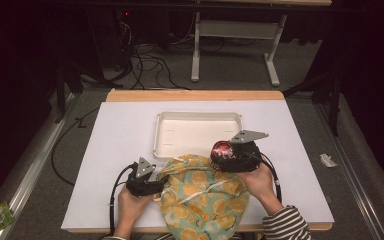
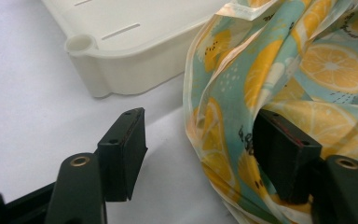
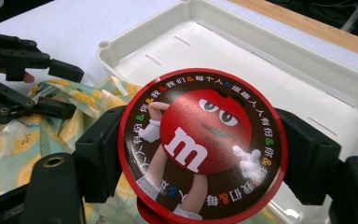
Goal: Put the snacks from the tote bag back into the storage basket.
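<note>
Nearest the person, high view: both hands come in from the bottom edge, striped sleeve [image 1: 286,223] on the right forearm. Fruit-print cloth bag [image 1: 203,197] lies crumpled on the white table [image 1: 120,135] at the near edge, between the two hands. Left gripper [image 1: 161,180] sits at the bag's left side; in the left gripper view its jaws are spread wide, the right one pressed into or tucked under a fold of the bag [image 2: 279,79], the left one on bare table with nothing between them, so it's open and not clamping. Right gripper [image 1: 222,152] is held just beyond the bag's top right part; right gripper view shows both jaws pinching the rim of a round red tin [image 3: 203,144] from either side, lid facing the camera, red candy character and a ring of coloured lettering on it. Tin [image 1: 222,149] is off the table, over the bag's far edge and the near rim of the tray. Left gripper [image 3: 67,88] also shows farther off at the left of that view, over the bag [image 3: 23,140]. Behind: empty white tray [image 1: 200,116] mid-table, bag edge touching or just overlapping its near rim. Tray corner [image 2: 81,44] close beside the bag in the left gripper view. Wooden strip [image 1: 195,95] at the table's far edge, then floor with cables [image 1: 150,62] and a table frame [image 1: 235,35]
</note>
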`<action>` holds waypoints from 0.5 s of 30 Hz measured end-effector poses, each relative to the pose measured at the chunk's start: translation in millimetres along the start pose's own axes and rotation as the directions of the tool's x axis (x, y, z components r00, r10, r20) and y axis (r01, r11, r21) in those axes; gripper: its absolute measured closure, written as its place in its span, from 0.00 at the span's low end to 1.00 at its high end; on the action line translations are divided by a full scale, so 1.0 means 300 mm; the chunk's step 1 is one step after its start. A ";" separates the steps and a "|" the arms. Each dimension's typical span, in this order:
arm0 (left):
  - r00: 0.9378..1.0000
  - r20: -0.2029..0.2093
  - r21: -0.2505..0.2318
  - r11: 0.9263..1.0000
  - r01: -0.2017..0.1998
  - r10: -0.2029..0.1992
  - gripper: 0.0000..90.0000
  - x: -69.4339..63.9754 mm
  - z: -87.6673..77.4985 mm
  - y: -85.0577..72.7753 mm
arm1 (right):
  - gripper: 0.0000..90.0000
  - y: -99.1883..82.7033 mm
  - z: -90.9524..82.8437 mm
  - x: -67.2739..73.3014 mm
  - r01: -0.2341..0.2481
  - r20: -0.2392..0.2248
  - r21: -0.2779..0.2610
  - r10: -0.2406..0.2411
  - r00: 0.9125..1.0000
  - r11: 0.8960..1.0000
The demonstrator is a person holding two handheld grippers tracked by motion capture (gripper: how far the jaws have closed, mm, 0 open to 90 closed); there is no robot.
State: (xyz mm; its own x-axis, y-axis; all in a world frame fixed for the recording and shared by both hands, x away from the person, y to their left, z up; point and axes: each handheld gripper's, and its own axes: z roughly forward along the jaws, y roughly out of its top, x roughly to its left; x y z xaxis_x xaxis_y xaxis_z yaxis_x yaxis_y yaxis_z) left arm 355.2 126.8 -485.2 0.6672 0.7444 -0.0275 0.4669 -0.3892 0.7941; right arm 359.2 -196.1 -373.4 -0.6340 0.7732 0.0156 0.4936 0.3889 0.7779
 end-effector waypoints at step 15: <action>1.000 0.010 -0.009 1.000 0.002 -0.002 0.40 0.002 -0.001 -0.001 | 0.29 0.041 0.010 -0.057 -0.029 0.041 0.019 0.029 0.999 0.999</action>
State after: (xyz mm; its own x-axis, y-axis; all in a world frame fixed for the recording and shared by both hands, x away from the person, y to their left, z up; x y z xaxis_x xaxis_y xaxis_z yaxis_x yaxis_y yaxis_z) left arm 355.2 127.6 -485.3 0.6717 0.7400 -0.0350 0.4632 -0.3826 0.7994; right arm 377.9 -202.9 -366.1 -0.5949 0.8037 0.0123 0.5233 0.3756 0.7649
